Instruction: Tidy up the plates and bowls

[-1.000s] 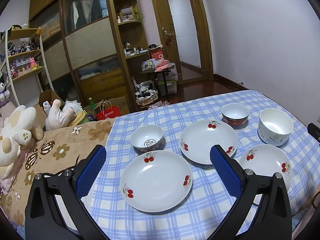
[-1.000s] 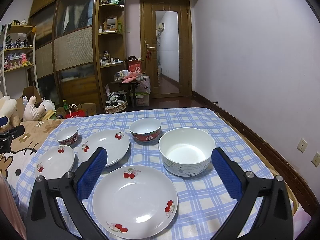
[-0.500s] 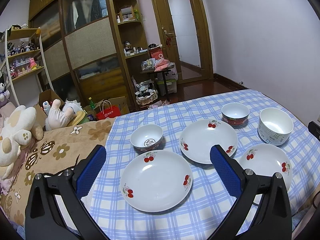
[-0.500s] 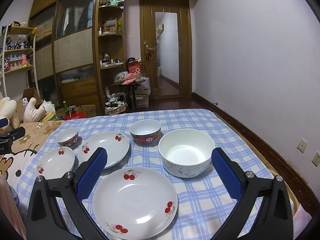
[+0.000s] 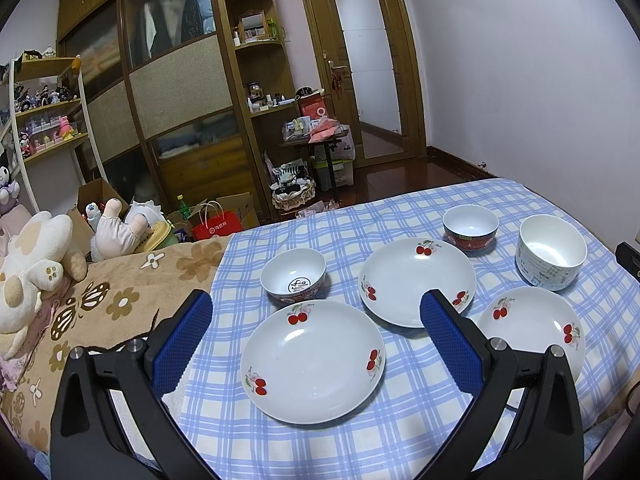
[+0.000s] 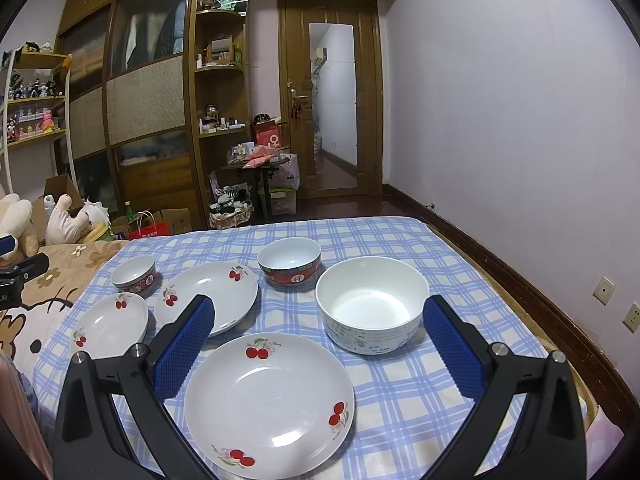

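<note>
Six pieces of crockery lie spread on the blue-and-white checked cloth (image 5: 340, 224), none stacked, so the sorting looks not yet begun; both tools hover above the near edge with nothing between their fingers. The left gripper (image 5: 316, 336) is spread wide over the near-left white round plate with red cherries (image 5: 312, 360); the right gripper (image 6: 318, 342) is equally wide, straddling the near-right white cherry plate (image 6: 268, 392).

From left to right: the small red-banded porcelain bowl with a printed mark inside (image 5: 293, 276) sits just beyond the left plate; the larger middle cherry plate (image 5: 416, 280) lies further back; the second red-banded bowl (image 6: 289, 262) stands beyond it; the big white deep bowl with green lettering (image 6: 372, 308) stands at the right, just beside the right plate.

The next move, I judge, calls for lowering one pair of fingers to a plate's rim and pinching it to lift it onto another; the shallow glazed rim may slip.

The surface seems a cloth-covered bed or low desk; a brown flowered blanket (image 5: 120, 292) with plush toys (image 5: 32, 268) lies to the left; a wooden wardrobe (image 5: 168, 92), a door (image 5: 368, 72) and a pale wall (image 6: 520, 100) stand beyond.
</note>
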The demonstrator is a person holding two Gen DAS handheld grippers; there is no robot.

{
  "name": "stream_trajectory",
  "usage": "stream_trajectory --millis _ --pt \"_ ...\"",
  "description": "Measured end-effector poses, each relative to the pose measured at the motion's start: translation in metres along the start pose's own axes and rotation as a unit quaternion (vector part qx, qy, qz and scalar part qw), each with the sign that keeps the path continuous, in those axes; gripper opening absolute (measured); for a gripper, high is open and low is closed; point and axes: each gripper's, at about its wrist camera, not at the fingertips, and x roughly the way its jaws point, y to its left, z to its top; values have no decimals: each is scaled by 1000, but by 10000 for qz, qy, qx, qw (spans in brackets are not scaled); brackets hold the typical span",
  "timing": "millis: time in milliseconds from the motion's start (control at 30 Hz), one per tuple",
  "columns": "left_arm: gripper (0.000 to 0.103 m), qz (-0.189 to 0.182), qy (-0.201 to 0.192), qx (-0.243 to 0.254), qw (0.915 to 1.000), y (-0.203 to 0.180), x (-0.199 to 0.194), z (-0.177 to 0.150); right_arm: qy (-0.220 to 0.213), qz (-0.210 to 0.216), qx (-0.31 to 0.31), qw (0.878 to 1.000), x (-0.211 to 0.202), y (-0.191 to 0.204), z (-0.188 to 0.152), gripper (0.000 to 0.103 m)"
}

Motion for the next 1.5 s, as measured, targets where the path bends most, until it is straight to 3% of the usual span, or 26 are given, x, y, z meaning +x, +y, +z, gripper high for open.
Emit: stream_trajectory --millis 1500 --pt "102 0 23 17 10000 0 0 0 -28 -18 35 10000 3 -6 -1 103"
